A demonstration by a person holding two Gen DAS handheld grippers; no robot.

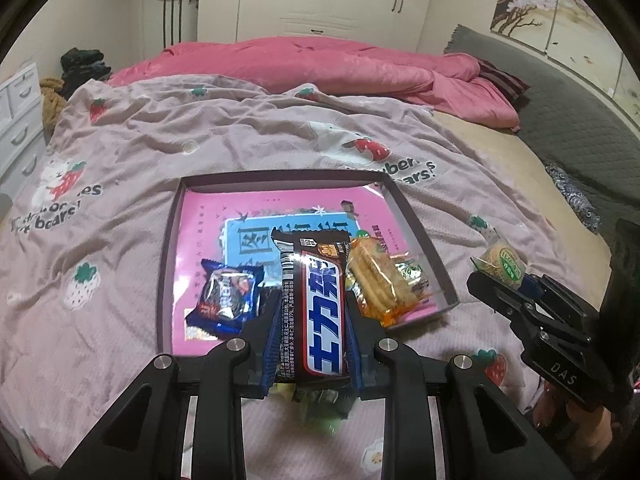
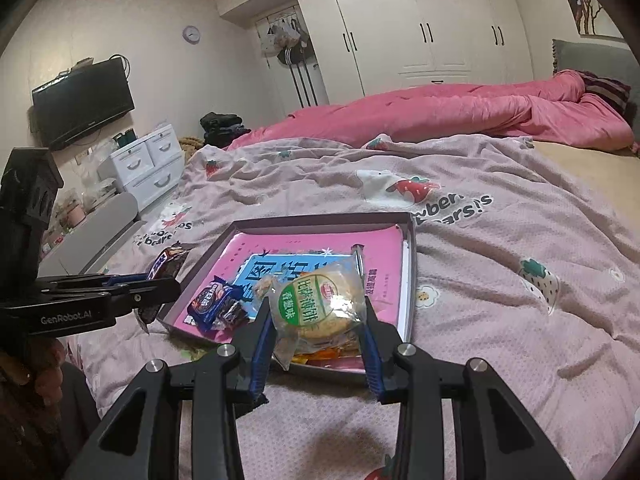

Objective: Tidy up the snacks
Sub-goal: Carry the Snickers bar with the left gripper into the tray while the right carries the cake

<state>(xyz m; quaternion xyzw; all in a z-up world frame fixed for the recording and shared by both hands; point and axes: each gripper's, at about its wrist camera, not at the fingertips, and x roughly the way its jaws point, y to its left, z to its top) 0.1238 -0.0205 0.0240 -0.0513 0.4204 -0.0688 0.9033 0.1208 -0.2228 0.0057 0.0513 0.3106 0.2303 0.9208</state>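
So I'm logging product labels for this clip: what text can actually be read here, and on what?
"GenRobot.AI": side of the left gripper.
"DAS": body of the right gripper.
"bears!": printed on the bedsheet.
Chocolate bar: large white and blue characters, fine print too small to read.
Cracker packet: green label, Chinese text, too blurred to quote.
Blue packet: lettering unreadable.

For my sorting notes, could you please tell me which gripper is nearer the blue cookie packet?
Left. The left gripper hovers right beside the blue cookie packet; the right gripper holds off toward the tray's opposite side.

Glossy plastic chocolate bar wrapper [image 1: 316, 300], matt cloth bedspread [image 1: 200, 140]
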